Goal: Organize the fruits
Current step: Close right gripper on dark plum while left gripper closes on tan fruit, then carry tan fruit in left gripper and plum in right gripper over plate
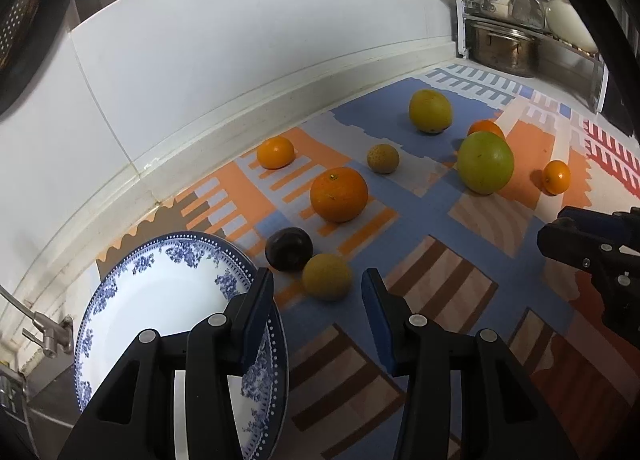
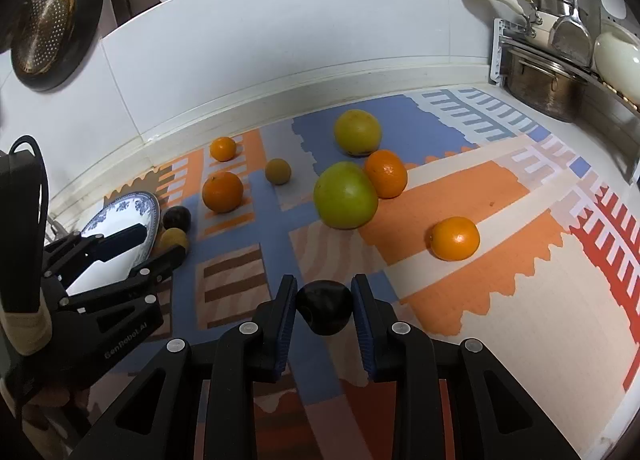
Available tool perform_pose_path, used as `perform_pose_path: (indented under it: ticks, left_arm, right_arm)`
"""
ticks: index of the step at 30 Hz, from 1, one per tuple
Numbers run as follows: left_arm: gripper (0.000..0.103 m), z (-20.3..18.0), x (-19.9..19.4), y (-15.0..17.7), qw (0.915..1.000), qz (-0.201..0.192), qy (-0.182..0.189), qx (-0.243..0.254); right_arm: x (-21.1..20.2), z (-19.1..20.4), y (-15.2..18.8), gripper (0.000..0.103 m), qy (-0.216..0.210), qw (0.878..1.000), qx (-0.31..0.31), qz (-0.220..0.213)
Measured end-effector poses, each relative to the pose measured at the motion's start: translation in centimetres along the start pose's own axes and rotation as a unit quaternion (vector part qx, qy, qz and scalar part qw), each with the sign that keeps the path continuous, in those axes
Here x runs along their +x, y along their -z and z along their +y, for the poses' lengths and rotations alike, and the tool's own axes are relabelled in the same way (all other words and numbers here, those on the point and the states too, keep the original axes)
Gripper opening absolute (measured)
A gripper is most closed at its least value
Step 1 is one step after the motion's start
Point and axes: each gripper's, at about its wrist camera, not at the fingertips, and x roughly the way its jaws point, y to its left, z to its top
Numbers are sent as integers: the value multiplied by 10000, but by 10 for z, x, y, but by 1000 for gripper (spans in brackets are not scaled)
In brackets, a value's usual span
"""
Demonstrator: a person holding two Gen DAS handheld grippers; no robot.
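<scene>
My left gripper (image 1: pixel 318 292) stands open at the right rim of a blue-and-white plate (image 1: pixel 160 300). A small yellow fruit (image 1: pixel 327 277) lies on the mat just between its fingertips, with a gap on both sides. A dark fruit (image 1: pixel 289 249) sits right behind it, beside the plate. My right gripper (image 2: pixel 325 284) is shut on another dark round fruit (image 2: pixel 324 310), held above the patterned mat (image 2: pixel 500 300). Several fruits are scattered on the mat: a big orange (image 1: pixel 339 194), a green fruit (image 2: pixel 345 196), a yellow-green one (image 2: pixel 357 132), and small oranges (image 2: pixel 455 238).
A white tiled wall (image 1: pixel 240 40) runs along the back. A steel pot (image 2: pixel 546 86) and a utensil rack stand at the back right. A tap fitting (image 1: pixel 46 330) sticks out left of the plate. A dark strainer pan (image 2: pixel 48 28) hangs at the top left.
</scene>
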Motion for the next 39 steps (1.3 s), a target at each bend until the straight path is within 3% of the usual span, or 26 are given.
perform_pose_path:
  ticks: [4, 6, 8, 23, 39]
  left_arm:
    - [42, -3, 6, -2, 10000, 43, 42, 64]
    - [31, -4, 10, -3, 9999, 70, 93, 75]
    - [29, -5, 13, -3, 9999, 104, 41, 64]
    - [29, 21, -36, -1, 9973, -244, 297, -629]
    - [29, 82, -74, 40, 9888, -156, -423, -1425]
  right_arm:
    - [3, 1, -1, 29, -11, 10000, -21, 26]
    - [4, 2, -2, 29, -31, 10000, -40, 22]
    - [4, 3, -2, 29, -38, 10000, -48, 23]
    - [-16, 19, -11, 29, -306, 9987, -305, -263]
    - [-21, 102, -19, 29, -1301, 9801, -1435, -443]
